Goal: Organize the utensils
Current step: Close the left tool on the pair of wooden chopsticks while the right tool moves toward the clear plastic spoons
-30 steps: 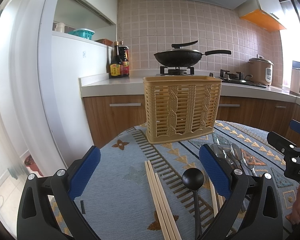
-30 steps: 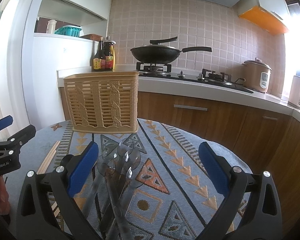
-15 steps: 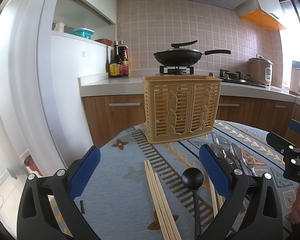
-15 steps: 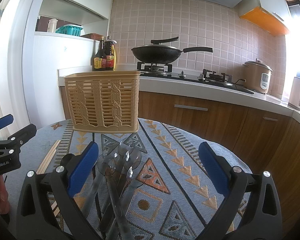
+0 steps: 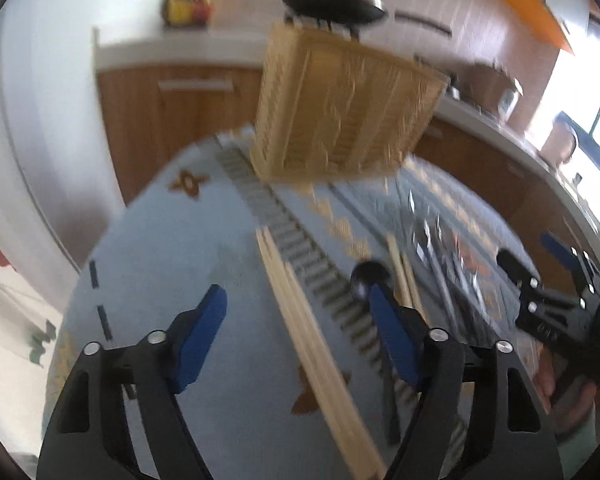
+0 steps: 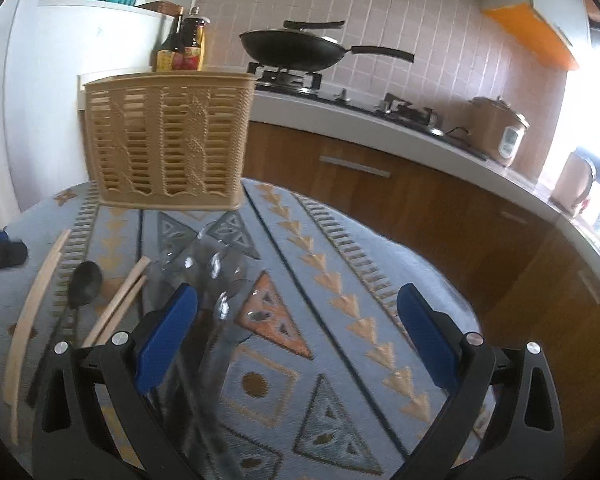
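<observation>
The bench (image 6: 380,264), covered by a blue cloth with orange and grey triangle patterns, fills the lower part of both views, with wooden kitchen cabinets and a pale worktop behind its far edge. On that worktop sit a black wok (image 6: 296,50) on the stove, two dark sauce bottles (image 6: 182,46) towards the left, and a beige rice cooker (image 6: 498,132) towards the right. A tan slatted utensil basket (image 6: 166,142) stands upright near the far edge of the bench, and nothing can be seen rising above its rim. The left hand-held gripper (image 5: 296,332) hangs over the near left part of the bench with its blue-padded jaws apart and nothing between them; its view is tilted and blurred. The right hand-held gripper (image 6: 296,336) is over the near middle of the bench, jaws also wide apart and holding nothing. A long pair of wooden chopsticks (image 5: 312,344) lies flat on the cloth, running from mid-bench towards the near edge and passing between the left jaws in that view. A second, shorter pair of chopsticks (image 6: 118,304) lies to its right, just beside a black ladle (image 6: 84,284) whose bowl points towards the basket. Right of these, a cluster of clear plastic spoons (image 6: 216,276) lies in a loose overlapping heap, partly behind the right gripper's left pad; their number is hard to tell.
</observation>
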Demonstrator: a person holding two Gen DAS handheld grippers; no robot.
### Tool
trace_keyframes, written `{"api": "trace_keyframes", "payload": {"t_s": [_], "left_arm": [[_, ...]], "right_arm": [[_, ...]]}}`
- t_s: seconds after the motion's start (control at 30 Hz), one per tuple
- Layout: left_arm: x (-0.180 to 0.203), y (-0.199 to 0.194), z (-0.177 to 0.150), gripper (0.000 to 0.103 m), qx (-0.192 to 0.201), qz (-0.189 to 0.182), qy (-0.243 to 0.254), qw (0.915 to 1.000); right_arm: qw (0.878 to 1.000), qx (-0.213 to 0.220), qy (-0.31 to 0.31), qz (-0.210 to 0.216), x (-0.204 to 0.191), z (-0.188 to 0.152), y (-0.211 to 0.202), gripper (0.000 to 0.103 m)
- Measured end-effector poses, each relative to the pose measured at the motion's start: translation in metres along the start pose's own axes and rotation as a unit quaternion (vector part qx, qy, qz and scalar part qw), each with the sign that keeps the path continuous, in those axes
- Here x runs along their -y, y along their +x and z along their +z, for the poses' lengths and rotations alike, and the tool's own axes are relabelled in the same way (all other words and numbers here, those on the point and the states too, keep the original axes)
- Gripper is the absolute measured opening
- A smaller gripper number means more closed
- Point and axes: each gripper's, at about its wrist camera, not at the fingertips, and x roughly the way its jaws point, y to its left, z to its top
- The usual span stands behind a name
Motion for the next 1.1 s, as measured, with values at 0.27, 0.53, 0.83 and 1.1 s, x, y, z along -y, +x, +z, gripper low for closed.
{"api": "trace_keyframes", "payload": {"t_s": [0.27, 0.53, 0.83, 1.1], "left_arm": [[0.001, 0.018, -0.007, 0.037, -0.089, 0.032, 0.015, 0.9954], [0.003, 0.015, -0.004, 0.032, -0.107, 0.074, 0.026, 0.9912], [0.018, 0.016, -0.010, 0.035, -0.111, 0.090, 0.020, 0.9895], [0.021, 0.020, -0.006, 0.020, -0.119, 0.117, 0.031, 0.9855]], "right_arm": [[0.995, -0.057, 0.035, 0.075, 0.016, 0.005, 0.007, 0.089], [0.992, -0.076, 0.043, 0.095, 0.024, 0.014, 0.000, 0.089], [0.993, -0.081, 0.036, 0.080, 0.025, 0.013, 0.001, 0.089], [0.992, -0.096, 0.027, 0.076, 0.027, 0.014, -0.002, 0.089]]}}
